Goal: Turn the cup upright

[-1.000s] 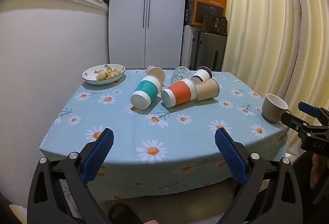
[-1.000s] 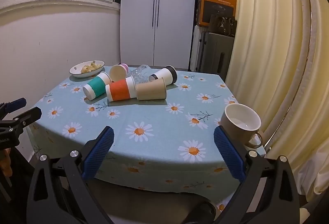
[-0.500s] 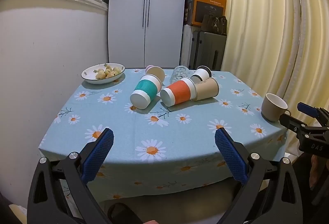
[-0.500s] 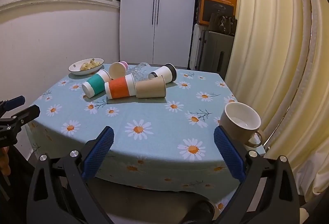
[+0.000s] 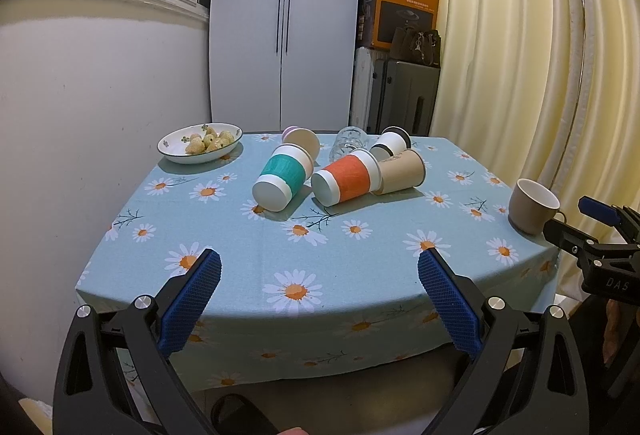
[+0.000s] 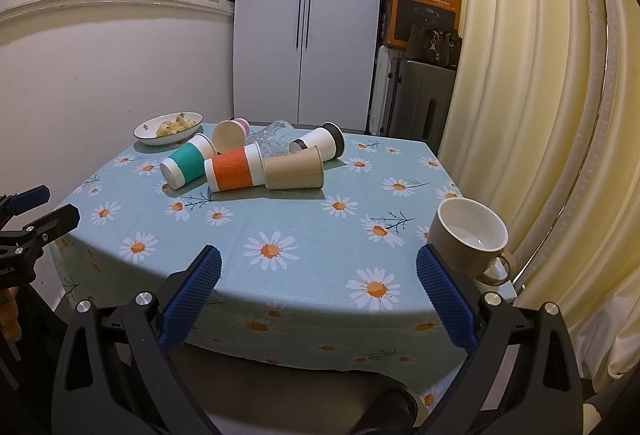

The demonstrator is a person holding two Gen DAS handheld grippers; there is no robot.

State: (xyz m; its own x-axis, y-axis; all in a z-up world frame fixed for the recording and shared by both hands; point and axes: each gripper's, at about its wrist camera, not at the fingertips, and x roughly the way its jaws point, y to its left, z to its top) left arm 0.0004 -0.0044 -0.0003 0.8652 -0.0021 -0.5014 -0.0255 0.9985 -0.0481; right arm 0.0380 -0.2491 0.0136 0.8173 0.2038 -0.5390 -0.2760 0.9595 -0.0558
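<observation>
Several paper cups lie on their sides mid-table: a teal-sleeved cup (image 5: pixel 282 177) (image 6: pixel 187 164), an orange-sleeved cup (image 5: pixel 345 181) (image 6: pixel 234 171), a brown cup (image 5: pixel 400 171) (image 6: pixel 294 169), a white cup with a black lid (image 5: pixel 390 145) (image 6: pixel 320 145), a pink cup (image 5: pixel 302 139) (image 6: pixel 230 133) and a clear glass (image 5: pixel 348 141) (image 6: pixel 272 133). A beige mug (image 5: pixel 532 205) (image 6: pixel 468 239) stands upright at the right edge. My left gripper (image 5: pixel 319 289) is open and empty before the table's front edge. My right gripper (image 6: pixel 318 289) is open and empty, its right finger just in front of the mug.
A bowl of food (image 5: pixel 200 143) (image 6: pixel 168 127) sits at the back left of the daisy tablecloth (image 5: pixel 280 259). A wall is on the left, a curtain (image 6: pixel 540 115) on the right, a white cabinet (image 5: pixel 284 23) and a suitcase behind.
Both grippers have drawn back slightly from the table. The cups and mug have not moved.
</observation>
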